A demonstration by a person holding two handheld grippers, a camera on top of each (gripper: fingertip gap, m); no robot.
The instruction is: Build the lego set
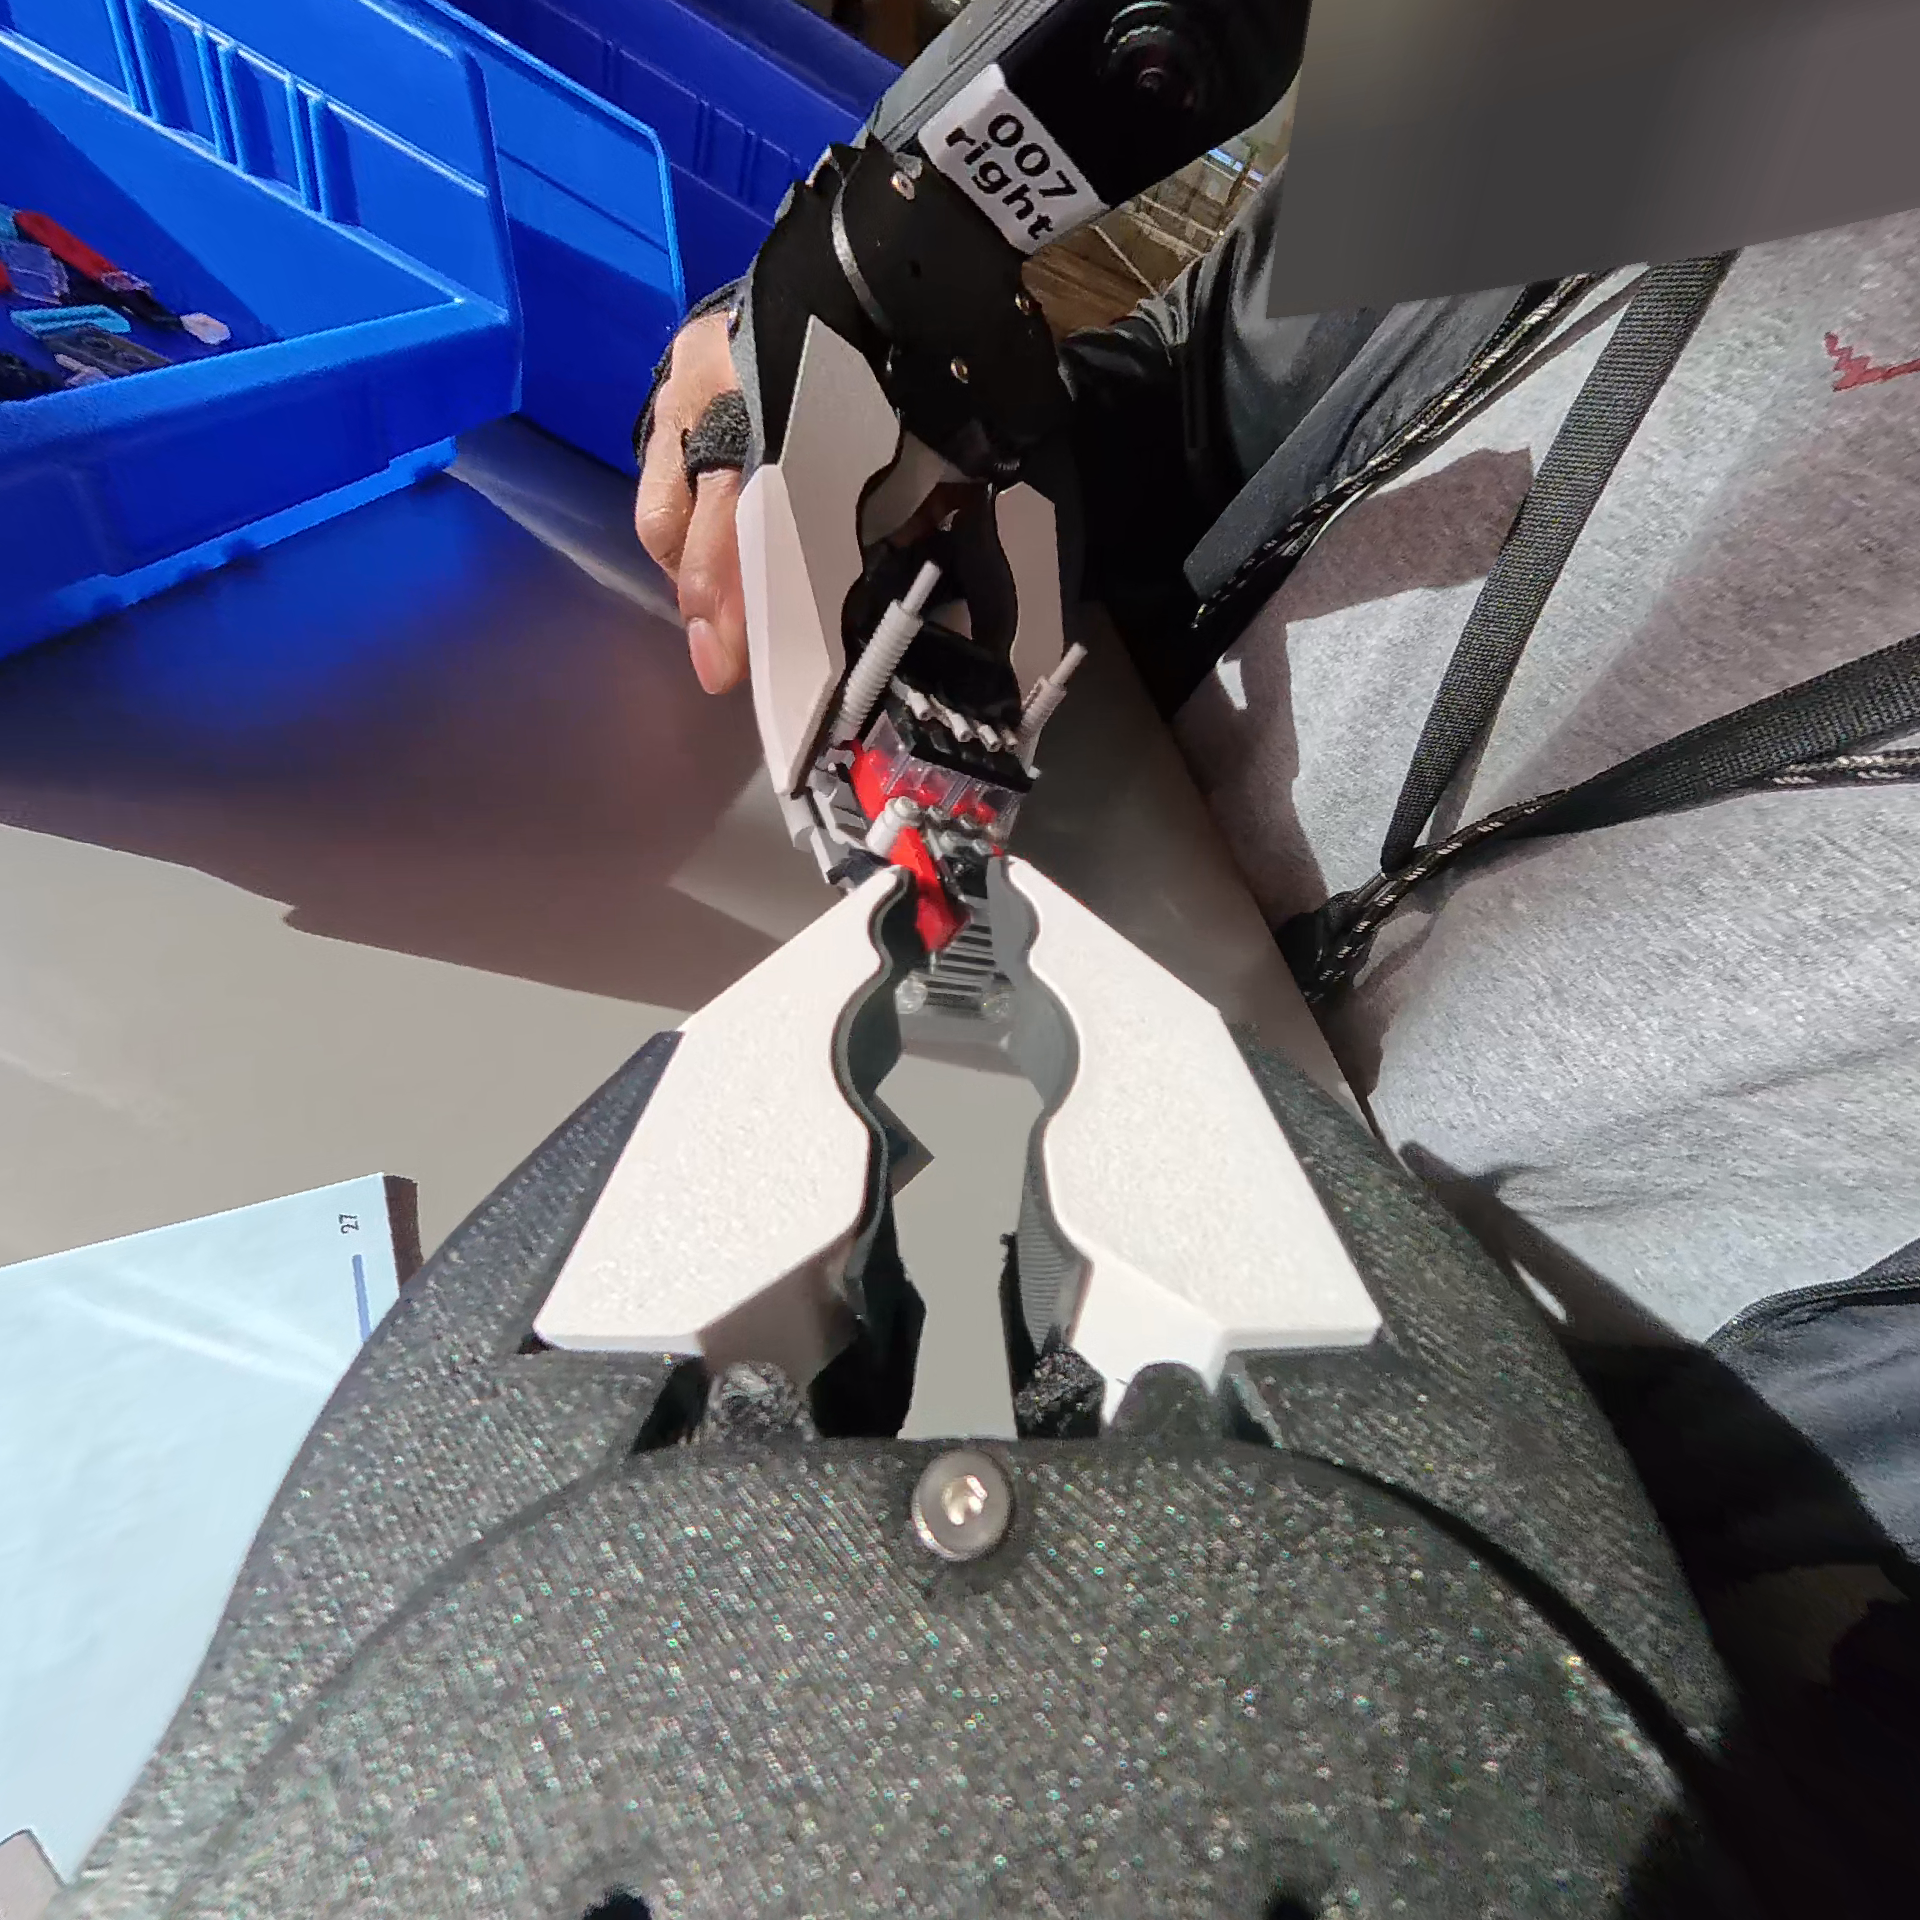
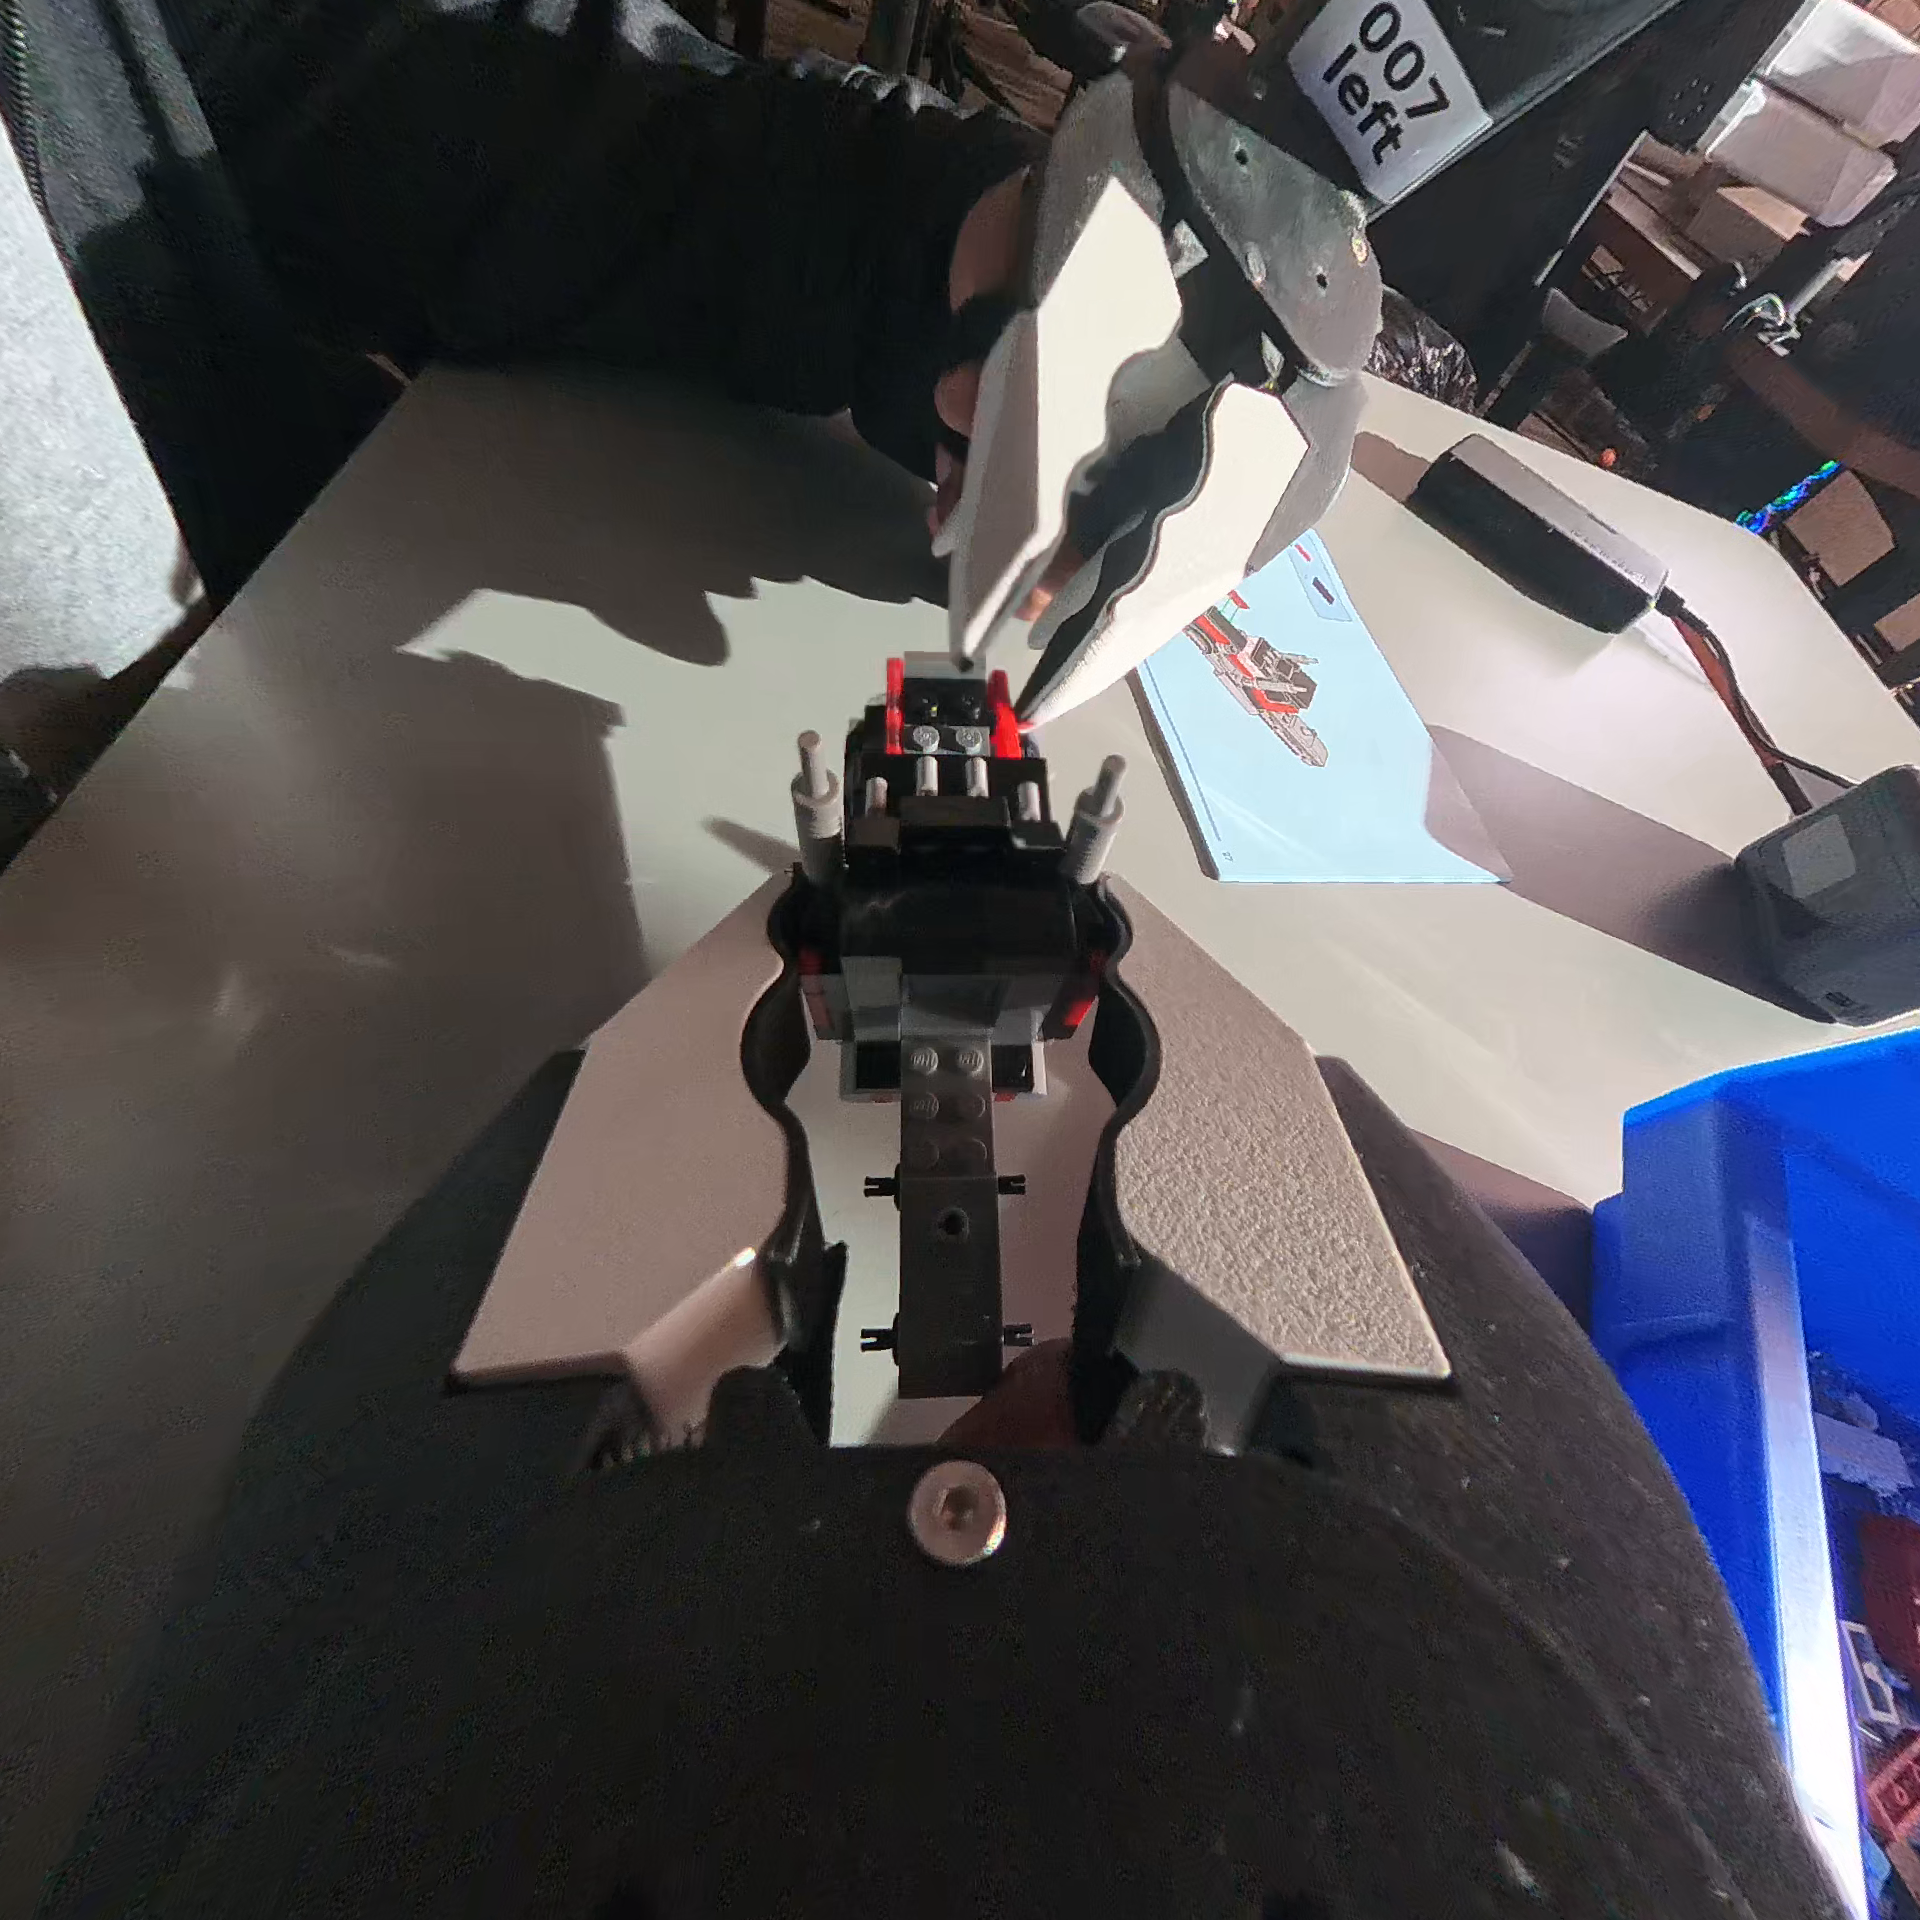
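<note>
Nearest the lens in the right wrist view, a narrow grey tail plate of the lego model (image 2: pixel 951 1039) running back between the white fingers of the right gripper (image 2: pixel 951 904), which is clamped across the black body just behind the two upright grey posts. At the far end, the left gripper (image 1: pixel 948 878) pinched on the red and grey nose, its tips meeting the front bricks from above in the right wrist view (image 2: pixel 997 691). Model thus held in the air over the grey table (image 2: pixel 416 727), spanned between both tools, touching nothing else. Probably light and rigid overall, but only press-fitted: thin posts, side pins and small red pieces likely to pop off under a twist or a hard squeeze. Best hold judged to be the broad black midsection, flat sides against the pads, never the posts or the tail. Smooth plastic, so some slip possible on a shallow nose grip. Around: blue parts bin (image 1: pixel 260 343) with loose pieces to one side, open instruction booklet (image 2: pixel 1320 748) on the table, a small black camera (image 2: pixel 1839 904) and cable beyond it. Nothing between the grippers in the way; bin wall close on the right side.
</note>
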